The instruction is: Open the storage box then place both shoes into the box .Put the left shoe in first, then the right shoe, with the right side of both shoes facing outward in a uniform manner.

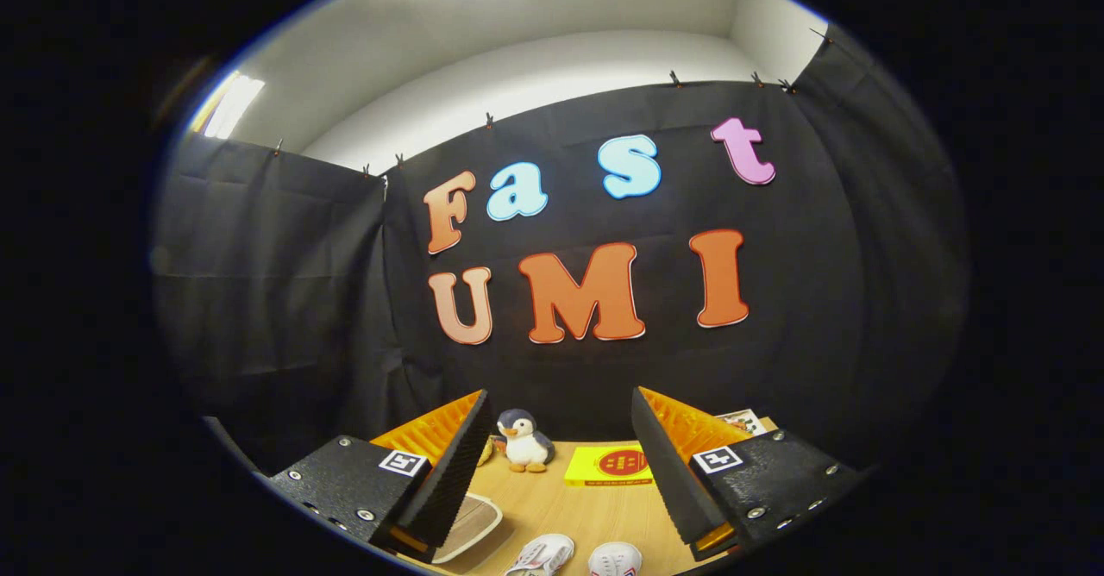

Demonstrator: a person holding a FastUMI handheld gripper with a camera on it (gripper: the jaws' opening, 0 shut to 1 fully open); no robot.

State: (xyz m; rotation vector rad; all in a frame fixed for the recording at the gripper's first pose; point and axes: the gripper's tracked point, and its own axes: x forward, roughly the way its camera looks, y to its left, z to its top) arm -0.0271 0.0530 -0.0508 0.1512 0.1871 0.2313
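the gripper [556, 472] hangs above the near part of the wooden table [561, 507] with its fingers spread wide apart, holding nothing and touching nothing; bare tabletop shows in the gap between them. low between the fingers, near the front of the table, lie the toes of two white shoes with red marks: one shoe [542, 554] a little toward the left finger and the other shoe [615, 559] just beside it toward the right finger; too little of either shows to tell which is the left shoe. a pale rounded-corner rim, probably part of the storage box or its lid [470, 524], peeks out under the left finger; whether it is open or closed cannot be told from here. beyond the fingers, near the black cloth wall, stand a small penguin plush toy [524, 442] and a flat yellow box with a red round mark [611, 466], and a printed card [743, 421] lies behind the right finger. judging by the free fingers and the shoes still on the table, the step in hand looks like the start: opening the box. to do it well, tilt the gripper down so the box comes fully between the fingers, find the lid's edge or handle, close on that alone, and lift in a smooth arc so the box does not slide into the shoes. keep the fingers wide until they straddle the edge.
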